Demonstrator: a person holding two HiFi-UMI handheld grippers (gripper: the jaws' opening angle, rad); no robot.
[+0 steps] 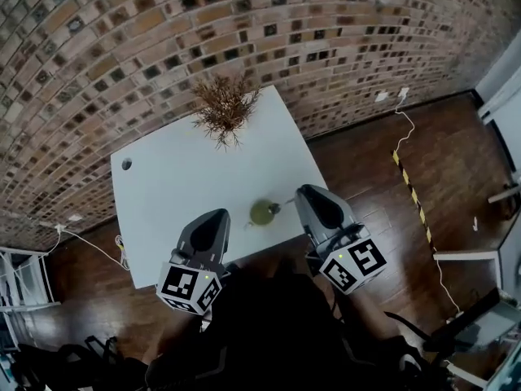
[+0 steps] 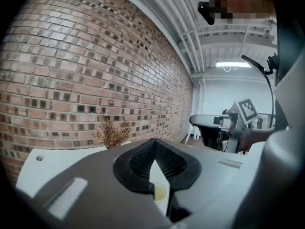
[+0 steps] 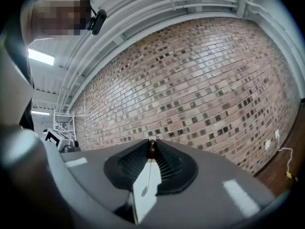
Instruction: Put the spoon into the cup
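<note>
A small green cup (image 1: 263, 213) stands on the white table (image 1: 179, 177) near its front edge, between my two grippers. Through the left gripper's jaws the cup (image 2: 160, 192) shows low in the gap. My left gripper (image 1: 221, 216) (image 2: 153, 144) sits to the cup's left, its tips together and nothing between them. My right gripper (image 1: 301, 191) (image 3: 152, 147) is to the cup's right, pointing level and shut on the brown knob end of a thin spoon (image 3: 144, 190). The spoon's stem and small bowl hang below the tips, over the table.
A dried brown plant (image 1: 224, 107) (image 2: 113, 133) stands at the table's far edge, against a brick wall. A small round hole (image 1: 126, 164) is in the table's far left corner. White cables (image 1: 407, 137) run over the wooden floor. A metal shelf (image 1: 20, 287) stands at the left.
</note>
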